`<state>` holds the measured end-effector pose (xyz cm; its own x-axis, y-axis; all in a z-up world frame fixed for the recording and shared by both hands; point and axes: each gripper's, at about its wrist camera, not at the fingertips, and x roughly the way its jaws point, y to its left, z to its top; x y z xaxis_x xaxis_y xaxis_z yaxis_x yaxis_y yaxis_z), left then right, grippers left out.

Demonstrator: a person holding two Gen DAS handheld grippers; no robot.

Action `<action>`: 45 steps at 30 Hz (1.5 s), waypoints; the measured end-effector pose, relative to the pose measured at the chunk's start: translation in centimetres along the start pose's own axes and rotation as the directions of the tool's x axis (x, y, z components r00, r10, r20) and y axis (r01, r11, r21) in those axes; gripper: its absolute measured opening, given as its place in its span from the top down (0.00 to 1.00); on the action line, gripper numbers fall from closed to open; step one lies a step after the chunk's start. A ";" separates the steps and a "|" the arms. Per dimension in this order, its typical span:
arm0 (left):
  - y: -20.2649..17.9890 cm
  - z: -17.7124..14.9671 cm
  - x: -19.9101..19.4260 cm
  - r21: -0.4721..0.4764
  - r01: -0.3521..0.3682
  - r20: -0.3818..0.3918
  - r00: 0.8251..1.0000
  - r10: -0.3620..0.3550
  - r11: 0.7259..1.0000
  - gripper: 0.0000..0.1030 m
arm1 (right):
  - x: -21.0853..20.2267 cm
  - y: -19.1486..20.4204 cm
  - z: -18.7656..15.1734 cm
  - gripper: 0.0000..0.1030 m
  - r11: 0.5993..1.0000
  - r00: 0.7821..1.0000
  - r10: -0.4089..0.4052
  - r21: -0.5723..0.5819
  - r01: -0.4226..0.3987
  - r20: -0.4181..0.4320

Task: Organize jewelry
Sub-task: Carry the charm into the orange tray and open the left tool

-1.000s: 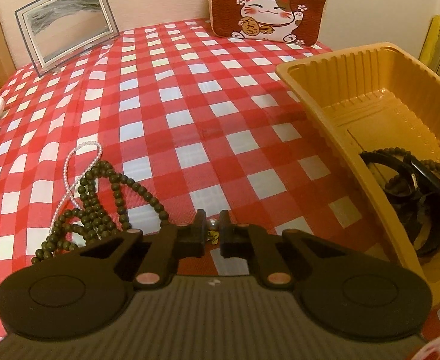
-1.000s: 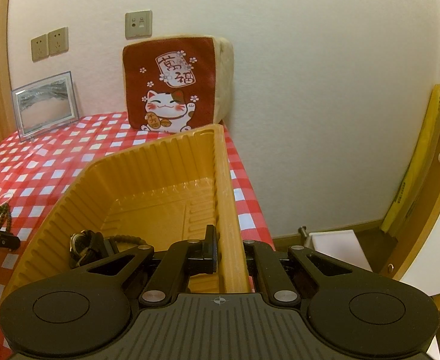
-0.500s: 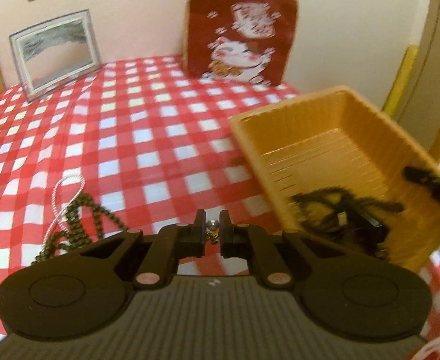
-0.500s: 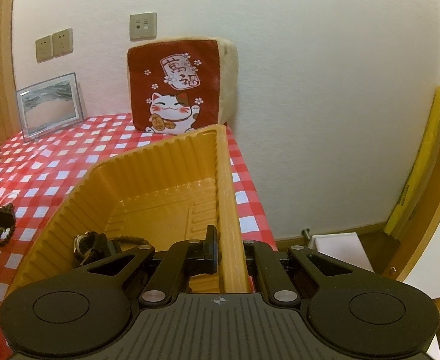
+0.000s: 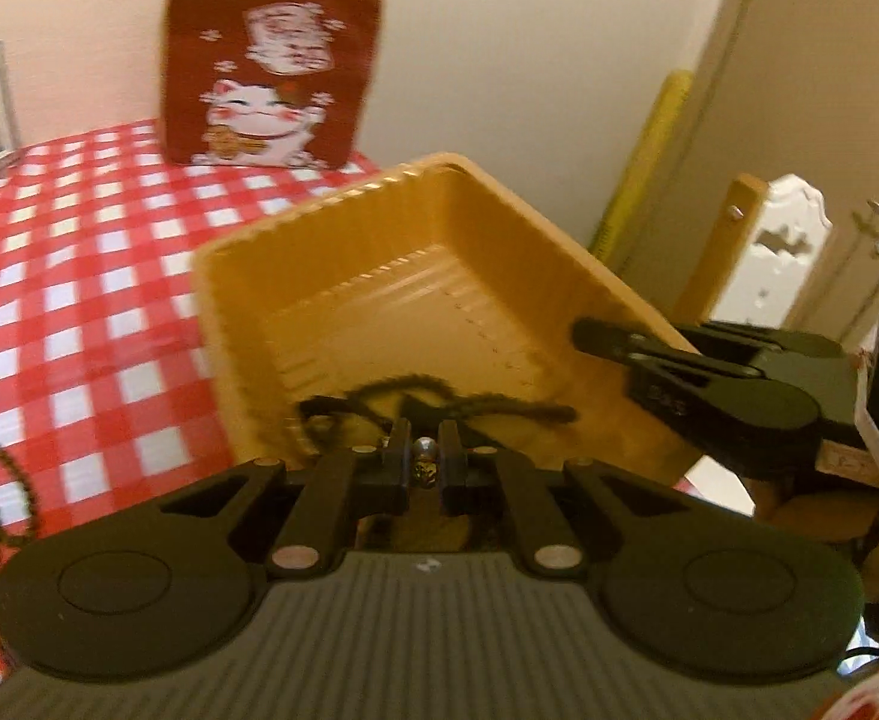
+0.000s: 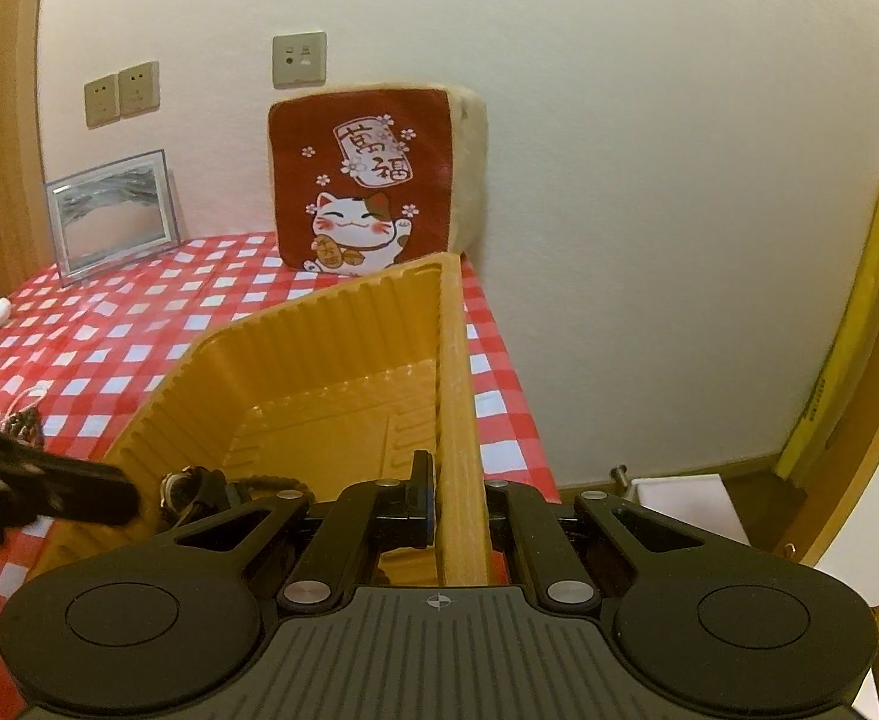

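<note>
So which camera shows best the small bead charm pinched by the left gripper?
The left wrist view: the bead charm sits between the left gripper fingertips, above the yellow tray. The right wrist view shows only that gripper's blurred dark tip, with the charm hidden.

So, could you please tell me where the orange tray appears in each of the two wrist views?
Left wrist view: the orange tray fills the centre, just beyond the left tongs, with the right tongs clamped on its right rim.
Right wrist view: the tray sits centre-left, its right wall running down into the right tongs.
Shared landmark: the red lucky-cat cushion behind the tray.
</note>
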<state>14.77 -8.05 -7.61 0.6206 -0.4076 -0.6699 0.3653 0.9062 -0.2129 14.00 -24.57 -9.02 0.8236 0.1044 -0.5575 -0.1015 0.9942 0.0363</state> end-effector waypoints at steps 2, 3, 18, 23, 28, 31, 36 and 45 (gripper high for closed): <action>-0.5 -0.1 0.5 0.011 0.008 -0.008 1.000 -0.008 1.000 0.93 | -0.1 0.0 -0.1 0.95 1.000 1.000 0.001 -0.001 -0.001 -0.001; -0.7 -0.1 0.8 0.015 0.010 -0.013 1.000 -0.009 1.000 0.93 | -0.1 0.0 -0.1 0.95 1.000 1.000 0.001 -0.003 -0.001 -0.002; -0.2 -1.1 2.0 0.003 -0.032 -0.064 0.997 0.032 0.999 0.93 | -0.2 0.1 -0.2 0.95 1.000 1.000 0.004 -0.007 -0.004 -0.003; 0.0 -0.8 1.3 -0.024 -0.036 -0.048 0.998 0.035 0.999 0.83 | -0.2 0.1 -0.2 0.95 1.000 1.000 0.004 -0.007 -0.004 -0.003; 0.0 -0.6 -0.4 -0.037 -0.035 -0.010 0.999 0.034 0.999 0.80 | -0.2 0.2 -0.3 0.95 1.000 1.000 0.004 -0.004 -0.004 -0.002; 0.5 -0.8 -1.6 -0.056 -0.053 0.013 0.998 0.054 0.997 0.80 | -0.2 0.2 -0.2 0.95 1.000 1.000 0.003 -0.003 -0.003 -0.002; 2.4 -1.6 -3.7 -0.103 -0.121 0.036 0.991 0.126 0.987 0.80 | -0.2 0.2 -0.2 0.95 1.000 1.000 0.003 -0.003 -0.003 -0.003; 6.9 -4.3 -6.8 -0.208 -0.266 0.010 0.962 0.274 0.941 0.80 | -0.1 -0.1 -0.3 0.95 1.000 1.000 0.003 0.002 -0.003 -0.005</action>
<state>10.08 1.43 -7.63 0.7041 -0.1446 -0.6952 0.0342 0.9848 -0.1702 13.79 -24.64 -9.24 0.8204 0.1068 -0.5618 -0.1027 0.9939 0.0390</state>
